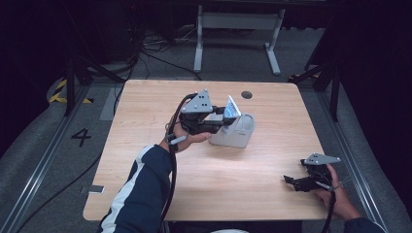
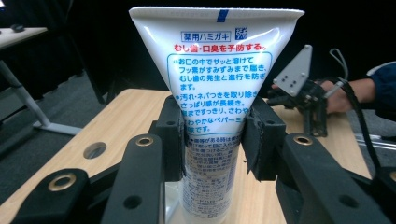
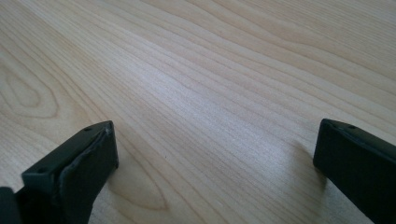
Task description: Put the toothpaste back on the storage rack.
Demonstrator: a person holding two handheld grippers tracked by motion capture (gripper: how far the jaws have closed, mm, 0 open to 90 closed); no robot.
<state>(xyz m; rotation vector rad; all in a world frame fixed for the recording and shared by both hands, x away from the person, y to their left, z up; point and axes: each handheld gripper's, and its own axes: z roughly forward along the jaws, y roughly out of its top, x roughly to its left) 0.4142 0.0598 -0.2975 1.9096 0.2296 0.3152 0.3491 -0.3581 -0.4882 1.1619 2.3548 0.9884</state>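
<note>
The left gripper (image 1: 224,116) had its jaws closed on a white toothpaste tube (image 2: 212,93), the black pads (image 2: 170,135) pressing the tube's middle from both sides. In the left gripper view the tube stood upright between them, its flat crimped end at the top of the frame and its lower body running down out of sight between the jaws. In the high view the tube (image 1: 232,107) showed just above centre, tilted, right over a pale grey holder (image 1: 240,133) that sat on the table (image 1: 145,121); whether the tube's lower end touched the holder could not be told.

The step in hand looked like carrying the tube at the holder — in or out could not be told from the frames. To do it well, the grip should stay firm without squashing the soft body, and the tube should be kept close to upright so its hidden lower end clears the holder's rim. A slow, straight line would suit — a sideways drag might tip the light holder.

The right gripper (image 1: 297,182) rested low near the lower right of the high view, well apart from the tube. Its jaws stood wide open with nothing between them, bare wood beneath.
</note>
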